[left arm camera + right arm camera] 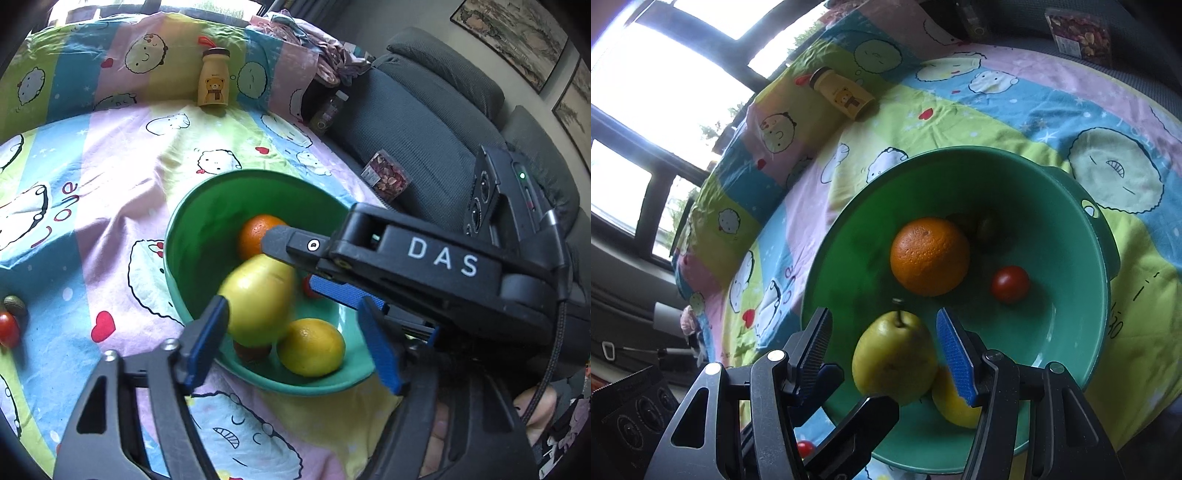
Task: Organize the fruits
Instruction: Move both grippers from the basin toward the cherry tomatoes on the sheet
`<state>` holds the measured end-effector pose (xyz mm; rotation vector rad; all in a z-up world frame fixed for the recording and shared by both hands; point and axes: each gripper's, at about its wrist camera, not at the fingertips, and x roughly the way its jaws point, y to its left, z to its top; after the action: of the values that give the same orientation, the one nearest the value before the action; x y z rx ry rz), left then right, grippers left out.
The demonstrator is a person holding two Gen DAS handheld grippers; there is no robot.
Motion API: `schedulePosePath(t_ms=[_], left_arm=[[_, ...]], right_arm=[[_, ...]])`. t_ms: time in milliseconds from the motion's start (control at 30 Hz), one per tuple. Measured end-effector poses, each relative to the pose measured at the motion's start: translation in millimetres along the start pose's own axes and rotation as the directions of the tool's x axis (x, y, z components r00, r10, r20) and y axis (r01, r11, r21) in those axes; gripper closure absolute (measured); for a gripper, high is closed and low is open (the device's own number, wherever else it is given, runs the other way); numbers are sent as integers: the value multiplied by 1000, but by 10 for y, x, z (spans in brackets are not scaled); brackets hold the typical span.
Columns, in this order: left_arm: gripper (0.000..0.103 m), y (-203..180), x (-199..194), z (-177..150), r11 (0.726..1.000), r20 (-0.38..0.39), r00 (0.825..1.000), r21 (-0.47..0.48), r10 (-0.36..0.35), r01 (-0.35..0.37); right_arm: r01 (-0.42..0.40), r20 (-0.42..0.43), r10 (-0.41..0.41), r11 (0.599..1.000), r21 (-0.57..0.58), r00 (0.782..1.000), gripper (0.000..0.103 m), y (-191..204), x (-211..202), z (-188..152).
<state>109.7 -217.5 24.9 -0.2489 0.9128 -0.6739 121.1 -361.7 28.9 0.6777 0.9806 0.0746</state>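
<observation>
Pear in green bowl, near edge, stem pointing away from both tongs, long axis along the reach. Sits between right tongs, spread, pads clear of skin, no pinch. Left tongs also spread, pear just ahead, left pad at its flank. Orange, lemon, tomato already in bowl. Leftover tomato on bedsheet, left edge, nearer left tongs.

A round green plastic bowl on a cartoon-printed pastel cloth holds an orange, a small red tomato, a yellow lemon and a yellow-green pear. The right gripper has its jaws spread either side of the pear.
</observation>
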Motion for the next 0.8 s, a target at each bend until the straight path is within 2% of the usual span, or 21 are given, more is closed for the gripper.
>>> schedulePosePath(t_ms=[67,233,367,433,533,600,700,800], left_arm=[[26,17,-71,-1,1000,10,1000,-11,6,-6],[20,87,-312,-28,998,54,997,-30,52,-51],[18,226,-565,-90,987,102,982,-64,157,-151],[16,325,-680,-110,972,112,967,-80,228,-220],[16,536,-872,-185,939,139,932,-129,335,-319],[16,718,-1008,-275,915,150,910,-187,386,-358],[16,1049,-1191,-414,859,150,868,-299,473,-416],[16,1353,-1335,-509,813,122,850,-386,513,-435]], right_arm=[[-6,7,6,1000,-19,1000,37,46,-20,-8],[-21,24,22,997,-71,999,36,186,-82,-38],[-44,28,47,992,-117,998,36,324,-115,-82],[-57,25,61,989,-138,998,35,394,-111,-109],[-80,11,83,983,-166,997,33,502,-89,-156],[-93,-2,94,978,-186,996,33,580,-56,-186],[-113,-27,109,971,-213,994,33,706,13,-245],[-144,-65,133,960,-240,989,32,838,109,-314]])
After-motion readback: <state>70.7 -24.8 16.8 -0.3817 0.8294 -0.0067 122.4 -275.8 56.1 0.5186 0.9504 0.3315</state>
